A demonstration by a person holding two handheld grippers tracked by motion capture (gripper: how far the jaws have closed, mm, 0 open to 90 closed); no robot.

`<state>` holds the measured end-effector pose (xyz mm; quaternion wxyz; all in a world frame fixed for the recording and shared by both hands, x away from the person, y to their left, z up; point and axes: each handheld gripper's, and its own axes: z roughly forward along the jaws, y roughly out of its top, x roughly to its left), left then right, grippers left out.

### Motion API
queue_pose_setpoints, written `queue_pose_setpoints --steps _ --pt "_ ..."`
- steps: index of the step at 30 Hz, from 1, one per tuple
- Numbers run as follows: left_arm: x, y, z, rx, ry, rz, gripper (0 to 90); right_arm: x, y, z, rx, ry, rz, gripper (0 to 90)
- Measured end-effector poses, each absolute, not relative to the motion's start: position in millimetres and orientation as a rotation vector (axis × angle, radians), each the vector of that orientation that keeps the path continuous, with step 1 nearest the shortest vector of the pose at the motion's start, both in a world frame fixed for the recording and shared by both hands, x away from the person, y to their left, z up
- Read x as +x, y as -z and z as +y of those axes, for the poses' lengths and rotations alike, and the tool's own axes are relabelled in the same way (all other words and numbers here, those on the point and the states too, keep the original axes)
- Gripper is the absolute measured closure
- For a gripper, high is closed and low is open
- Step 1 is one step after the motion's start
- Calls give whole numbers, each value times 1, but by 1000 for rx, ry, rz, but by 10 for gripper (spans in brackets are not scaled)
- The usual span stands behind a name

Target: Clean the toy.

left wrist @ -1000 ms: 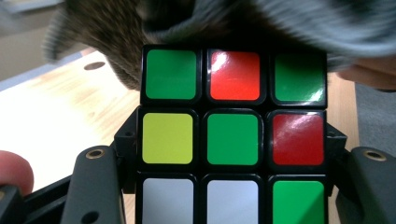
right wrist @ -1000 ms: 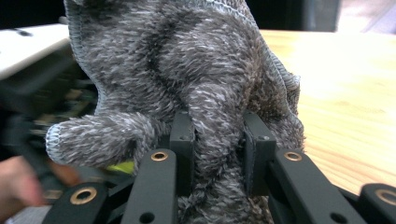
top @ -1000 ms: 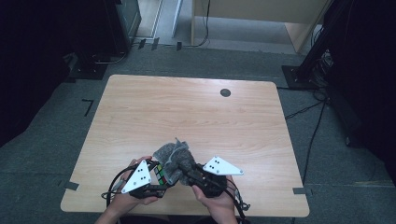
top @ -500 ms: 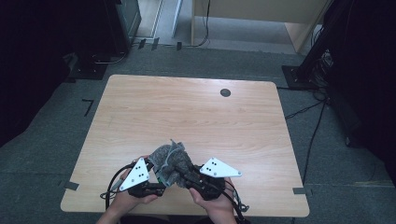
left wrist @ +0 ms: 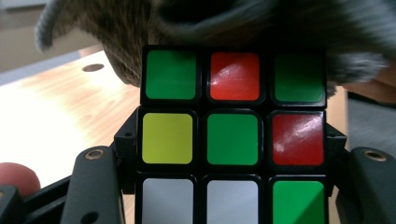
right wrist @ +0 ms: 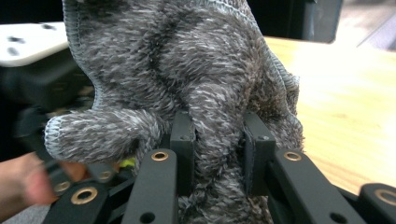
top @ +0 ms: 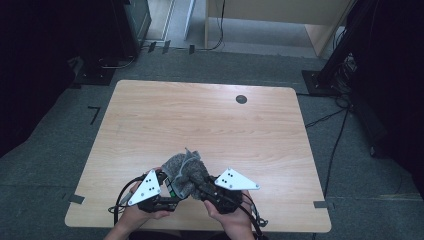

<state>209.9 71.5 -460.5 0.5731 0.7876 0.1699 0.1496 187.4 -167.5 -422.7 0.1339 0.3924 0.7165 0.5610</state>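
A puzzle cube [left wrist: 232,135] with green, red, yellow and white stickers sits between the jaws of my left gripper [left wrist: 232,163], which is shut on its sides. In the high view the left gripper [top: 167,192] holds the cube [top: 171,187] low at the table's near edge. A fuzzy grey cloth [right wrist: 187,79] is pinched in my right gripper [right wrist: 219,154], whose jaws squeeze a fold of it. The cloth [top: 186,172] lies draped over the top of the cube, between both grippers, with the right gripper [top: 202,187] just right of it.
The light wooden table [top: 200,120] stretches away beyond the hands, with a small round dark grommet [top: 241,99] near its far edge. Both hands sit at the table's near edge. Dark floor, cables and stands surround the table.
The left gripper's plate shifted slightly left and down and back; the cloth stays over the cube. Both hands remain almost in place.
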Motion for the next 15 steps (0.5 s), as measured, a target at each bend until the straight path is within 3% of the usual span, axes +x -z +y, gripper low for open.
queue_pose_setpoints --steps 4,9,15 --pt "210 460 71 1837 -350 404 339 195 430 -179 1278 -1532 2056 715" --pt "212 461 71 1834 -336 421 339 181 411 -167 1121 -1678 2087 714" --pt "209 461 72 1836 -341 366 340 195 431 -177 1277 -1509 2074 714"
